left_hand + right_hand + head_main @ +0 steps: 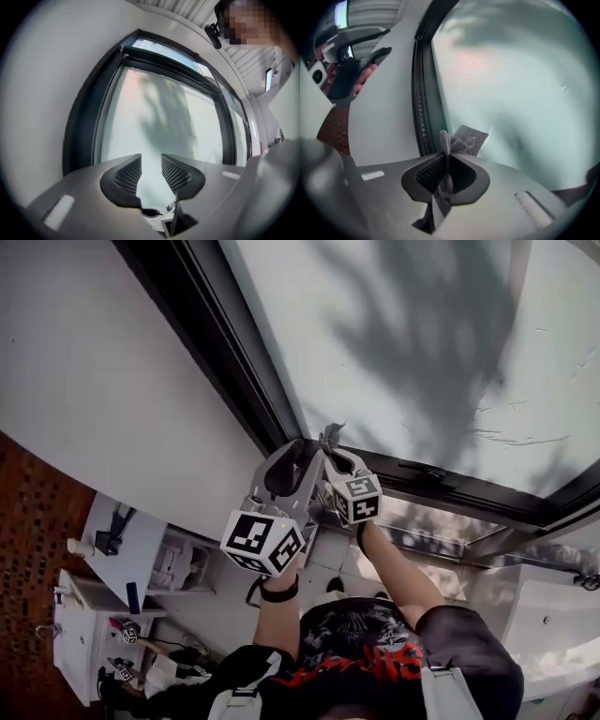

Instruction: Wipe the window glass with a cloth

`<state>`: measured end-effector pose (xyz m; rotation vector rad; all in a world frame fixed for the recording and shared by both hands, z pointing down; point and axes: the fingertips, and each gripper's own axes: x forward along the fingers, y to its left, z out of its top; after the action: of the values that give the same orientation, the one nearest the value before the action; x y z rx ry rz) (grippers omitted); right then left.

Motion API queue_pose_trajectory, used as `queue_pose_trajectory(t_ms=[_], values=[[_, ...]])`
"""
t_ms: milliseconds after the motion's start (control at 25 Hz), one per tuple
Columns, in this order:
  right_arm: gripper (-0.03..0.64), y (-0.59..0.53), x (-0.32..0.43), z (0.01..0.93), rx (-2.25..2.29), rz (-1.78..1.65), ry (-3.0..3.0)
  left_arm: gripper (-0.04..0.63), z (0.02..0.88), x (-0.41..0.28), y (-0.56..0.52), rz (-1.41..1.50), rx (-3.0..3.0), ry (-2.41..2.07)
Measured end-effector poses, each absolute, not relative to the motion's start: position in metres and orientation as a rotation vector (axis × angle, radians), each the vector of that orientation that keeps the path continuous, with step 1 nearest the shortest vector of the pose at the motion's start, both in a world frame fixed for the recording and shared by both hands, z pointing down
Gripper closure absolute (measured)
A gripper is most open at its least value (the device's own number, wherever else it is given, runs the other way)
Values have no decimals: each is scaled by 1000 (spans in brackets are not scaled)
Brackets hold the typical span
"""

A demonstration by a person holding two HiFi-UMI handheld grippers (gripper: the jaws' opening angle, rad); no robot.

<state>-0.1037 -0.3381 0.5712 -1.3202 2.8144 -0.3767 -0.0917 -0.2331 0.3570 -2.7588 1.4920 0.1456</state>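
Cloth (461, 139): grey wad clenched in right gripper (447, 164), tuft protruding past tips toward window glass (511, 84) beside dark frame (423, 93), presumably for wiping. Left gripper (151, 169): jaws parted, empty.

The window glass (422, 352) looks milky and matt, with fine scratches. Around the window glass, the frame (234, 362) is dark, smooth and faintly glossy. Beyond it, the wall (103, 362) is plain matt white. The cloth (461, 140) is grey, rough-woven fabric. The left gripper (151, 168) and right gripper (447, 161) are matt grey plastic, with dark cross-hatched pads (129, 176).
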Motion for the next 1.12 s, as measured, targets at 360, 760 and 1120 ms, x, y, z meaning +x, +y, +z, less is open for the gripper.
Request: queue_pose_trajectory(t_ms=[360, 760, 1120], values=[[589, -335, 4, 578, -1616, -390, 2669, 485, 359, -100, -252, 195, -2806, 1441], [594, -195, 395, 595, -2521, -223, 1663, 494, 376, 63, -257, 186, -3100, 898], [594, -123, 435, 512, -2531, 36, 1557, 494, 363, 125, -240, 188, -3130, 677]])
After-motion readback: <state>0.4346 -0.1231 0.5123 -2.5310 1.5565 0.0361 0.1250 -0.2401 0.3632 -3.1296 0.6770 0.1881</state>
